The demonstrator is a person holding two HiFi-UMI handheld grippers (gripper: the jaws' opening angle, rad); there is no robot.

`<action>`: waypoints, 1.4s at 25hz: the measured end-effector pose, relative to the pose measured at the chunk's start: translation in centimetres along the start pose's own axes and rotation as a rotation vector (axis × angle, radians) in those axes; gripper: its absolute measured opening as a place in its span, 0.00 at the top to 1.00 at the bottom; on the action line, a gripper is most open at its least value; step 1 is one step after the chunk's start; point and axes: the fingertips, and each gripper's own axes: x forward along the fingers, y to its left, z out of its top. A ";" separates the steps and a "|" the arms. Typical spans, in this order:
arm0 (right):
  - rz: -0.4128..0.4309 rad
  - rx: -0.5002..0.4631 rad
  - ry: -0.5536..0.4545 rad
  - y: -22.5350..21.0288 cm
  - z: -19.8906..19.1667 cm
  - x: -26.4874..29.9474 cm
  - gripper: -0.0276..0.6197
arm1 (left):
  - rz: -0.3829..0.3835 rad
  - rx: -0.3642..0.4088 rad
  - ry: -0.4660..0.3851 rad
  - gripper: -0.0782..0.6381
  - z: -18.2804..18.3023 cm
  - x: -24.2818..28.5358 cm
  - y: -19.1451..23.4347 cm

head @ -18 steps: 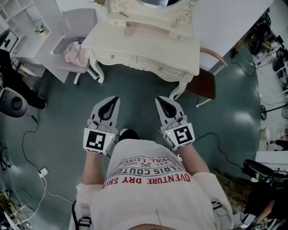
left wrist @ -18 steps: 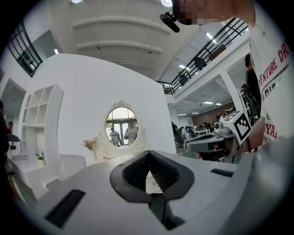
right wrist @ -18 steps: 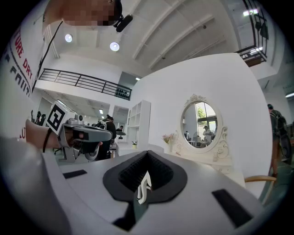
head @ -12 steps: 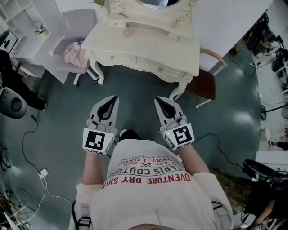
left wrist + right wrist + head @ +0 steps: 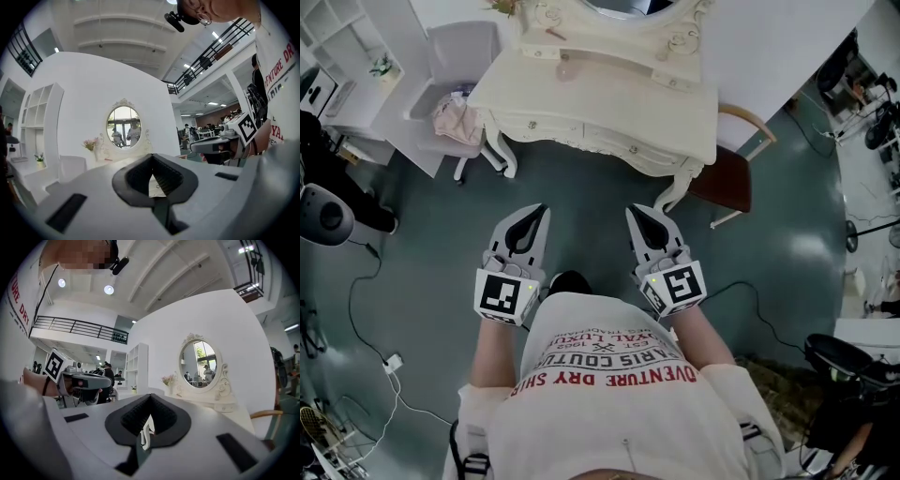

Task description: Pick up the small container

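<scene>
A white dressing table (image 5: 609,103) with an oval mirror (image 5: 123,127) stands ahead of me. On its top lies a small pale pink container (image 5: 567,66), a good way beyond both grippers. My left gripper (image 5: 539,210) and right gripper (image 5: 633,212) hang side by side over the green floor, close to my body and pointing at the table. In the left gripper view the left gripper (image 5: 151,158) has its jaws closed with nothing between them. The right gripper (image 5: 150,398) looks the same in its own view, shut and empty.
A grey chair (image 5: 459,56) with a pink cloth (image 5: 455,114) stands left of the table, and a wooden chair (image 5: 727,178) at its right corner. Cables (image 5: 389,361) trail over the floor at the left. White shelves (image 5: 337,37) fill the far left corner.
Both grippers have stayed shut and nearly in place. Only the head view has shifted a little.
</scene>
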 end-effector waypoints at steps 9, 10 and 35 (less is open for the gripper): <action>-0.004 0.040 0.017 -3.0 -1.4 3.1 0.96 | -0.009 0.001 0.056 0.88 -2.2 3.0 2.0; -0.005 0.045 0.020 -3.1 -1.8 3.8 0.96 | -0.008 -0.002 0.061 0.88 -2.5 3.3 2.6; -0.283 0.082 0.079 -12.6 -2.0 38.0 0.96 | -0.264 -0.015 0.055 0.88 -4.6 26.6 34.0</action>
